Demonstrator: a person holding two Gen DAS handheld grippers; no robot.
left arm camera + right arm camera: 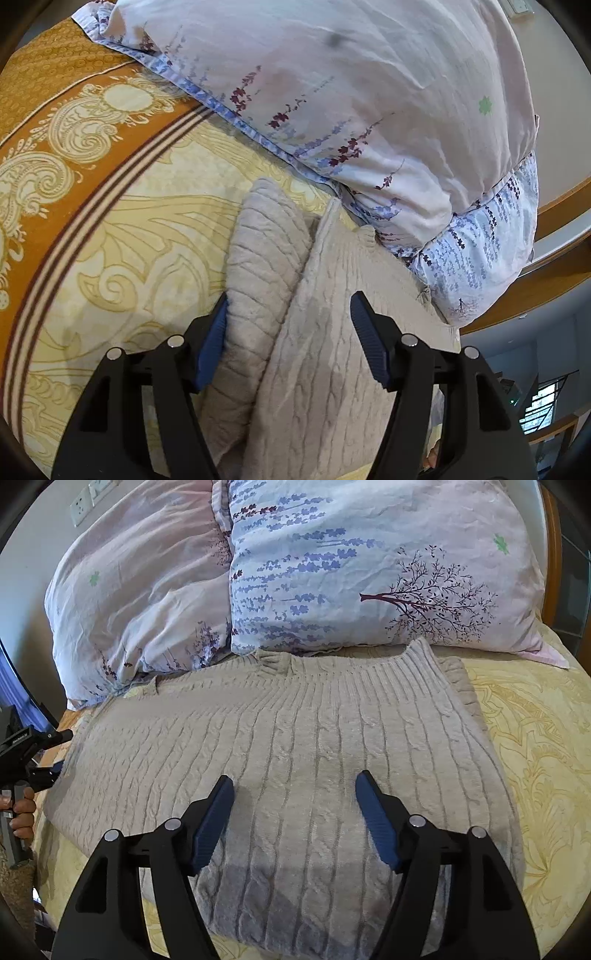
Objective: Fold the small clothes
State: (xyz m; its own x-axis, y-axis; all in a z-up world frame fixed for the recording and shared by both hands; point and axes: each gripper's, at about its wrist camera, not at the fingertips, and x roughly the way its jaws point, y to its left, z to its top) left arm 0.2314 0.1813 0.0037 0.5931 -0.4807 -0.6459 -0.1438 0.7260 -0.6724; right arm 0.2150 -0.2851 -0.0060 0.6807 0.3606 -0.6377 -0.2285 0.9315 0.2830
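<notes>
- We see a yellow patterned bedspread (535,738) covering the bed
- Two floral pillows (369,572) lie at its head
- A grey cable-knit sweater (295,738) lies flat on the bedspread, its collar touching the pillows
- Our right gripper (294,786) hovers open above the sweater
- Our left gripper (288,308) is open, straddling the sweater's folded edge

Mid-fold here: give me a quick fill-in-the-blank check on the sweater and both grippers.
1. The sweater has a ____ knit pattern.
2. The right gripper above it has its jaws ____.
3. The pillows lie beyond the sweater's ____ edge.
4. The left gripper is at the sweater's ____ side.

Missing words: cable; open; neckline; left
</notes>
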